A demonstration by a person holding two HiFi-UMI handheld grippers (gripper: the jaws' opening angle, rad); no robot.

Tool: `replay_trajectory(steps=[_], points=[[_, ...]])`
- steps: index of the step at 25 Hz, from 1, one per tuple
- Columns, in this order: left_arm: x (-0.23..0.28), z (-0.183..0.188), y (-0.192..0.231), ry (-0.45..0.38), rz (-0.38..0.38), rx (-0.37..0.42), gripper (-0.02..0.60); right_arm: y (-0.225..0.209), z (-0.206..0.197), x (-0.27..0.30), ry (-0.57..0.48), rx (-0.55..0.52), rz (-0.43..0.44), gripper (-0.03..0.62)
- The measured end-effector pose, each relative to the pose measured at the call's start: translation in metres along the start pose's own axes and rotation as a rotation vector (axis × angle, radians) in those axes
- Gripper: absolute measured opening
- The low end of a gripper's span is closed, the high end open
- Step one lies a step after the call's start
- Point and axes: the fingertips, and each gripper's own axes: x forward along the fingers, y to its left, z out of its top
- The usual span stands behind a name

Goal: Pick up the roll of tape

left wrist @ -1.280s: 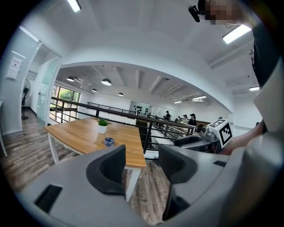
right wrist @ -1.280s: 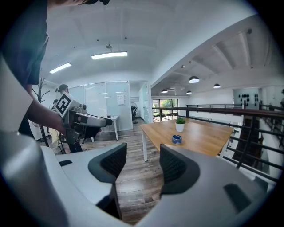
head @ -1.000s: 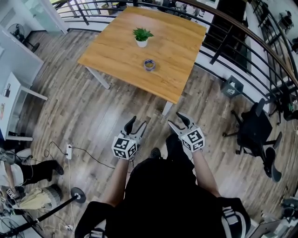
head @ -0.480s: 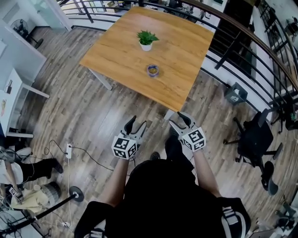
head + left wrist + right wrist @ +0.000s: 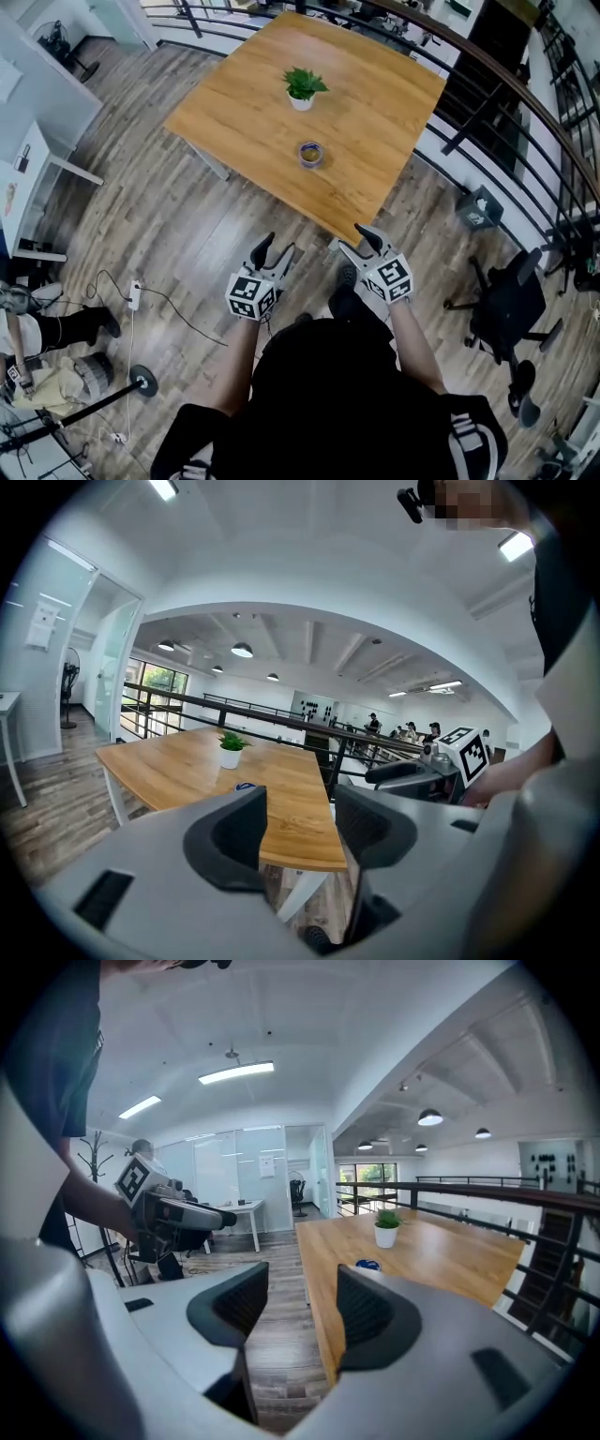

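Hovering short of the smooth square wooden bench (image 5: 244, 94), the left gripper (image 5: 278, 246) spreads its dark moulded fingers (image 5: 230, 841) around nothing. Mid-bench lies the round bluish roll of tape (image 5: 310, 153), flat, nearer than the white-potted plant (image 5: 302, 86). The right gripper (image 5: 355, 239) is likewise spread and empty.

The person has walked closer to the table (image 5: 375, 112): its near corner, which lay well ahead of the grippers, now sits in the head view just beside the tips of the right gripper (image 5: 353, 237). The tape (image 5: 310, 153) and the plant (image 5: 303, 84) have slid down the view towards the person with it, and the chair (image 5: 506, 305) has dropped lower at the right.
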Motion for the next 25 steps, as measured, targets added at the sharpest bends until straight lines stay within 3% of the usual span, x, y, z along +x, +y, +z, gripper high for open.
replay_trajectory(steps=[16, 25], points=[[0.090, 0.021, 0.011, -0.016, 0.137, -0.033, 0.230, -0.095, 0.017, 0.043, 0.021, -0.031, 0.140, 0.233], [0.117, 0.018, 0.018, -0.010, 0.197, -0.043, 0.230, -0.119, 0.013, 0.067, 0.043, -0.043, 0.219, 0.233]])
